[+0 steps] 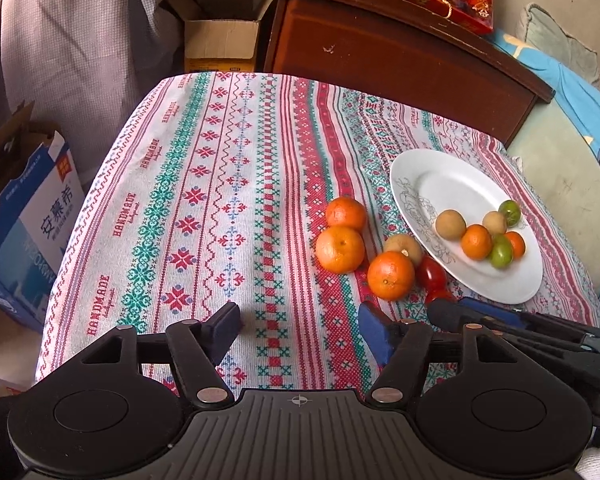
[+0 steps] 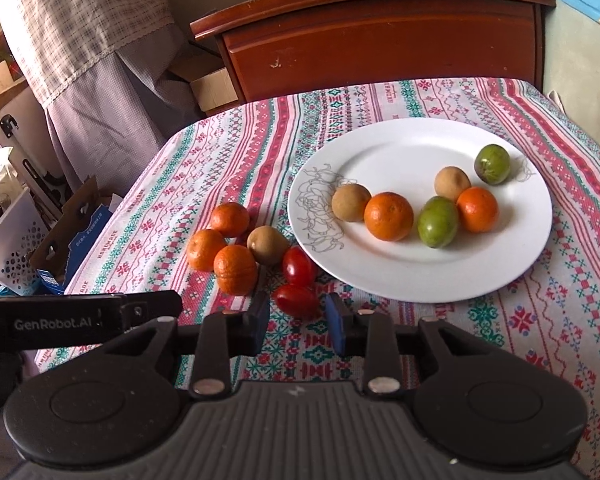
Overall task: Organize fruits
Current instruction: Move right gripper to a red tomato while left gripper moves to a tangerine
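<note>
fruits lie in two groups on the tabletop (image 2: 540, 320), which is covered with a patterned cloth. on the white plate (image 2: 400, 148) sit six: two brown fruits (image 2: 351, 202), two small oranges (image 2: 388, 216) and two green fruits (image 2: 438, 221), most of them touching in a loose row, with one green fruit (image 2: 492, 164) near the far rim. just beside the plate's left edge, on the cloth, three more oranges (image 2: 235, 269) cluster together with another brown fruit (image 2: 267, 245), and two red cherry tomatoes (image 2: 299, 266) lie close to the rim. the right gripper (image 2: 298, 326) points down at the nearer tomato (image 2: 296, 300); its jaws stand narrow, a small gap between the blue pads, with nothing pressed between them. the left gripper (image 1: 298, 330) hovers over bare cloth to the left of the loose oranges, its jaws about half open and empty. a wooden cabinet (image 2: 380, 40) stands behind the tabletop.
</note>
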The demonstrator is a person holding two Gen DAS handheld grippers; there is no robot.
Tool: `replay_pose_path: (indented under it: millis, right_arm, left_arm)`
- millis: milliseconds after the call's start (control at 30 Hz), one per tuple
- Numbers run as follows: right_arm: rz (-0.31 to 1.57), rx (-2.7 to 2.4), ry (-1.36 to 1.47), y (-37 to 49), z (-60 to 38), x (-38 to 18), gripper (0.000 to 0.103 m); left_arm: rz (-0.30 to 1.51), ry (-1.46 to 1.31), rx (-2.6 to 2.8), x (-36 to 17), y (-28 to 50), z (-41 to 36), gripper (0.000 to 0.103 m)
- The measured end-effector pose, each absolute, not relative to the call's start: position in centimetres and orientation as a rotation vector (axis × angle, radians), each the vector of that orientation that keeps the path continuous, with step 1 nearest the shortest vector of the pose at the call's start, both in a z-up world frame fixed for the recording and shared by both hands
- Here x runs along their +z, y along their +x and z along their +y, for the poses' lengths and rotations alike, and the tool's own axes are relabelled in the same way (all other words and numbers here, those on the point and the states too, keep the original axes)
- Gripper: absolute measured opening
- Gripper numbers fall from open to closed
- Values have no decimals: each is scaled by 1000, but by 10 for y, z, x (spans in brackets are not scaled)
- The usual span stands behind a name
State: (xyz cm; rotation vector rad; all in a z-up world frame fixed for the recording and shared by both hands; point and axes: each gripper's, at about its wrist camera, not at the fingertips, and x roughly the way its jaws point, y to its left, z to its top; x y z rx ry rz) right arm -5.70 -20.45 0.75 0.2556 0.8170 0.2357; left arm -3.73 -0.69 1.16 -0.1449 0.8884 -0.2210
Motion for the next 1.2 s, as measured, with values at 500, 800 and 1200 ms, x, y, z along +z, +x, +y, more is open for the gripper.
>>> replay_pose_path:
  millis: [500,800,1200]
  right_arm:
    - [820,225,260,-75,-225,11,23]
    - [824,244,240,-74,-220,11,28]
    - [810,271,240,-68,-211,11,33]
  left_arm:
    - [821,-124,-374,12,-39,-40,54]
    - [811,-111,-392,4,-28,-53,46]
    - [770,-140,-385,8,-29,-46,28]
